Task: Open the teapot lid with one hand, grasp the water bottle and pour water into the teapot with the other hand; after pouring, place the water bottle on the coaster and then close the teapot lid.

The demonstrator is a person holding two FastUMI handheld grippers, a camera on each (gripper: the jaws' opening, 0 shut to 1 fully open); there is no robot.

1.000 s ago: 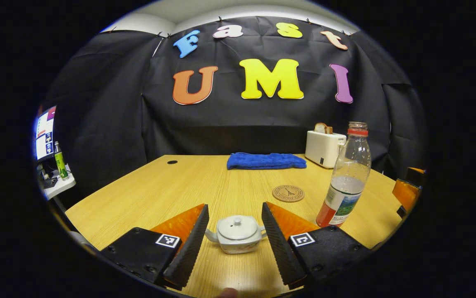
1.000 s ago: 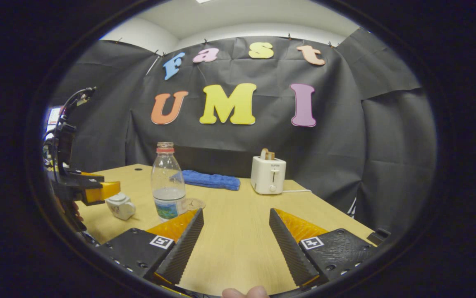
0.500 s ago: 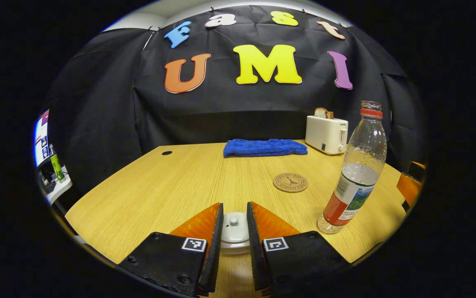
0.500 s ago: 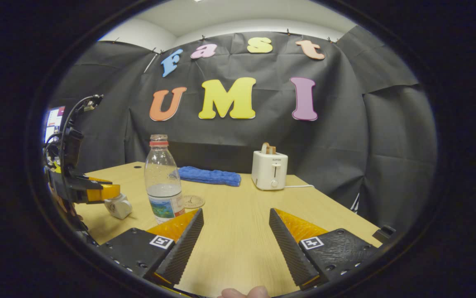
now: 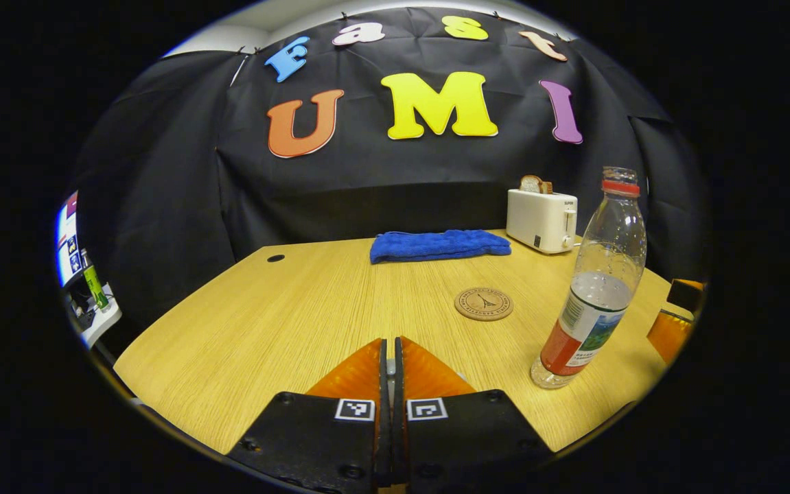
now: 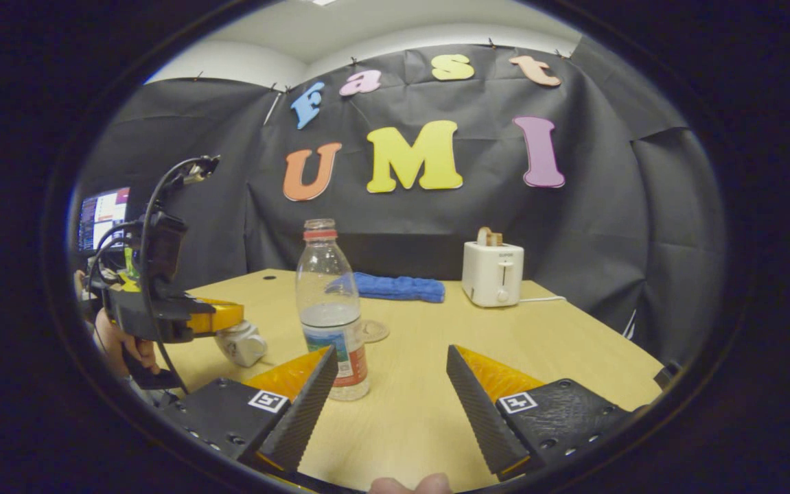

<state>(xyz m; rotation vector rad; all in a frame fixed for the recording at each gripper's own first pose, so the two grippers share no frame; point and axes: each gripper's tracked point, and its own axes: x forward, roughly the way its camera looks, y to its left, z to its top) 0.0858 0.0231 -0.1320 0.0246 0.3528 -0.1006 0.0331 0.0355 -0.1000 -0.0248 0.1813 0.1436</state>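
- Between the left gripper (image 5: pixel 388 357) fingers, pressed almost together in the left gripper view, a sliver of the teapot lid knob (image 5: pixel 390 369) showed, so the claw was clenched on it.
- Seen from the right gripper view, that left gripper (image 6: pixel 233 317) sat directly on top of the white teapot (image 6: pixel 242 343), a hand (image 6: pixel 123 343) holding its grip.
- Ahead and right of the left claw stood the water bottle (image 5: pixel 594 285), upright, uncapped, partly filled.
- Farther ahead lay the round coaster (image 5: pixel 483 303), apart from the bottle.
- Beyond it were a blue towel (image 5: pixel 439 245) and a white toaster (image 5: pixel 542 219).
- At the wooden table (image 6: pixel 422 405), the right gripper (image 6: pixel 391 374) was released, fingers wide apart, the water bottle (image 6: pixel 329 309) just beyond its left finger, untouched.
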